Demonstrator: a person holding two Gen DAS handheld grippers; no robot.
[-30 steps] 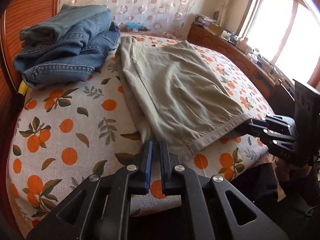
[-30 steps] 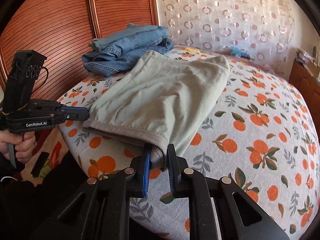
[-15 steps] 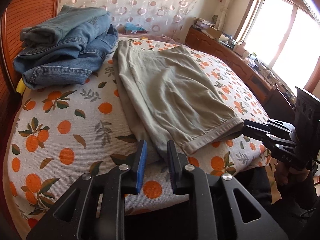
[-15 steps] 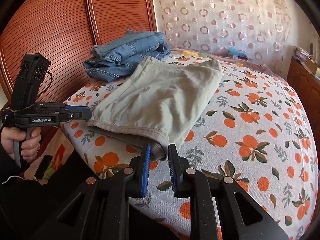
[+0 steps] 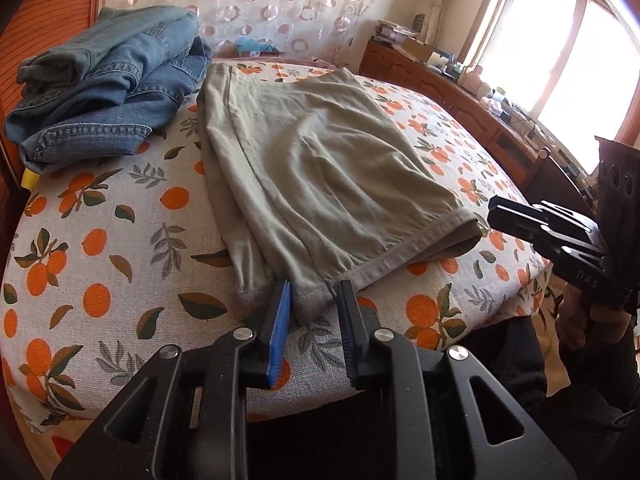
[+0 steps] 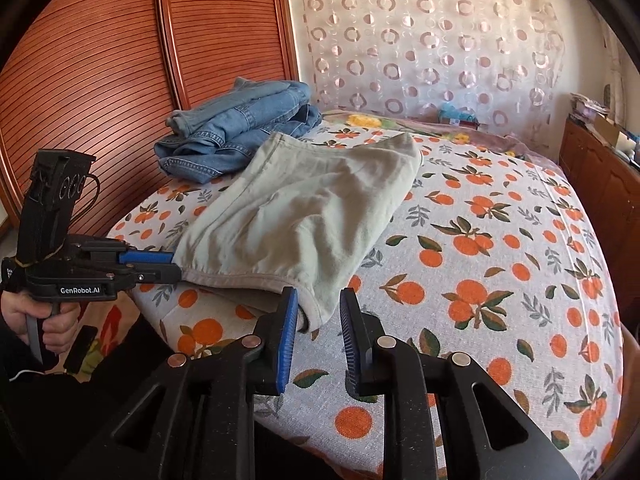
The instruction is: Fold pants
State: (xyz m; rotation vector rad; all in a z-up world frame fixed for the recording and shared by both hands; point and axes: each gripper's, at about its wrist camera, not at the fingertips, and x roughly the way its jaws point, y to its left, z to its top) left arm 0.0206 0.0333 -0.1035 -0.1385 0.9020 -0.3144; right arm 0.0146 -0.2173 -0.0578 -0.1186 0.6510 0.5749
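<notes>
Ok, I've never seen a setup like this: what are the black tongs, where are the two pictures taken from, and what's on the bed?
There is no robot. A person holds a tool with two fingers in each hand, and each tool carries a wide-angle camera looking along its fingers. One picture is from the left gripper, the other from the right gripper; each also shows the other tool at its edge. On the orange-print bed lie folded green pants and, behind them, a heap of jeans. Each gripper sits at a near corner of the pants. Their fingers have just been opening and stand apart around the cloth, so nothing is held.
</notes>
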